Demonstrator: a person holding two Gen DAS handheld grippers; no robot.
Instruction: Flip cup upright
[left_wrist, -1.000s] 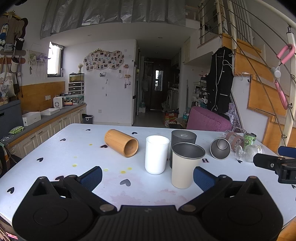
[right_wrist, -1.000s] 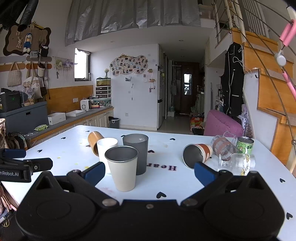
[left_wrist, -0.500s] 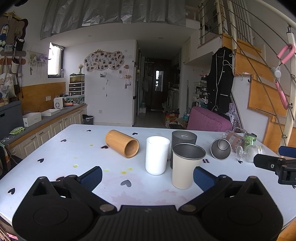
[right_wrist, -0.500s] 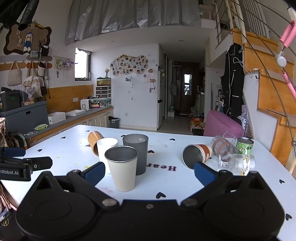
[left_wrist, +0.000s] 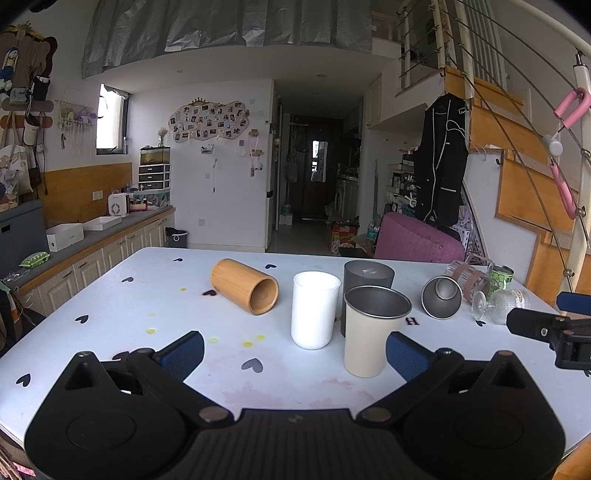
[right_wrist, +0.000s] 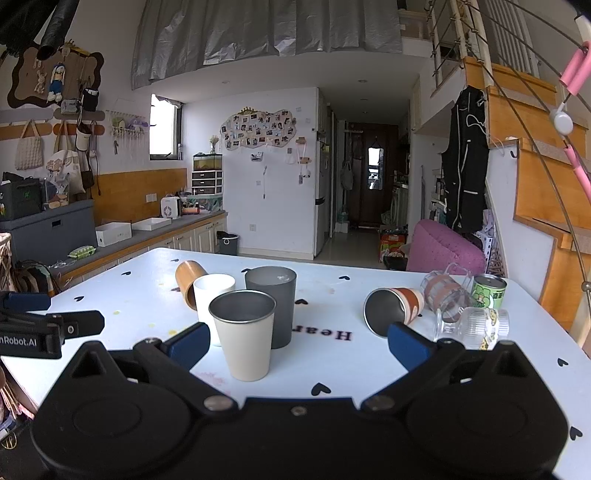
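A bamboo cup (left_wrist: 245, 290) lies on its side on the white table (left_wrist: 147, 306); it also shows in the right wrist view (right_wrist: 186, 282). A steel cup with a brown band (right_wrist: 393, 308) lies on its side at the right, also in the left wrist view (left_wrist: 441, 297). A white cup (left_wrist: 314, 309), a dark grey cup (left_wrist: 367, 280) and a cream steel cup (left_wrist: 371, 332) stand upright in the middle. My left gripper (left_wrist: 293, 350) is open and empty, short of the cups. My right gripper (right_wrist: 299, 341) is open and empty, with the cream cup (right_wrist: 245, 334) between its fingers' line of sight.
A glass jar with a brown band (right_wrist: 445, 291), a green can (right_wrist: 487, 291) and a tipped clear glass (right_wrist: 474, 326) lie at the table's right end. A kitchen counter (left_wrist: 92, 236) runs along the left. A pink chair (left_wrist: 417, 240) stands behind the table.
Almost nothing has moved. Both grippers stay open in place; the left view has shifted very slightly.
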